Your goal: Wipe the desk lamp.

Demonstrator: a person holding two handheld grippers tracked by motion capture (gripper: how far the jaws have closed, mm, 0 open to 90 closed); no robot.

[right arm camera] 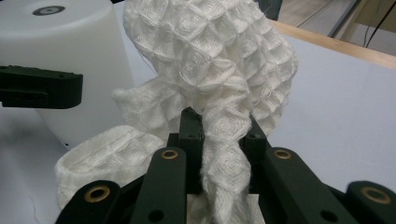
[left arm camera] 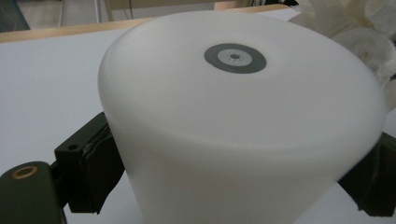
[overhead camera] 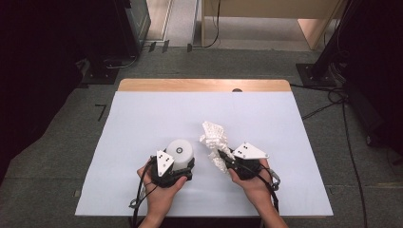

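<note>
High view: a table (overhead camera: 142, 114) covered by a pale sheet, with a wooden edge along its far side. 2 hands enter from the near edge, each carrying 1 gripper.

The left gripper (overhead camera: 177, 164) is closed on a white container (overhead camera: 180, 151), an upside-down, cup-like tub with a grey ring at the centre of its upward-facing base. In the left gripper view the 2 black jaws press against opposite sides of the container (left arm camera: 243, 135), spread wide by its body.

The right gripper (overhead camera: 223, 156) lies just to the right of the container. Its jaws are nearly closed and pinch a strand of a white cloth (overhead camera: 214, 140) with a waffle weave. In the right gripper view the twisted strand of cloth (right arm camera: 224, 84) runs between the 2 jaws, and the bulk of the cloth bunches up beyond the jaw tips, close beside the container (right arm camera: 60, 56). A folded portion of the cloth lies on the table at the foot of the container.
</note>
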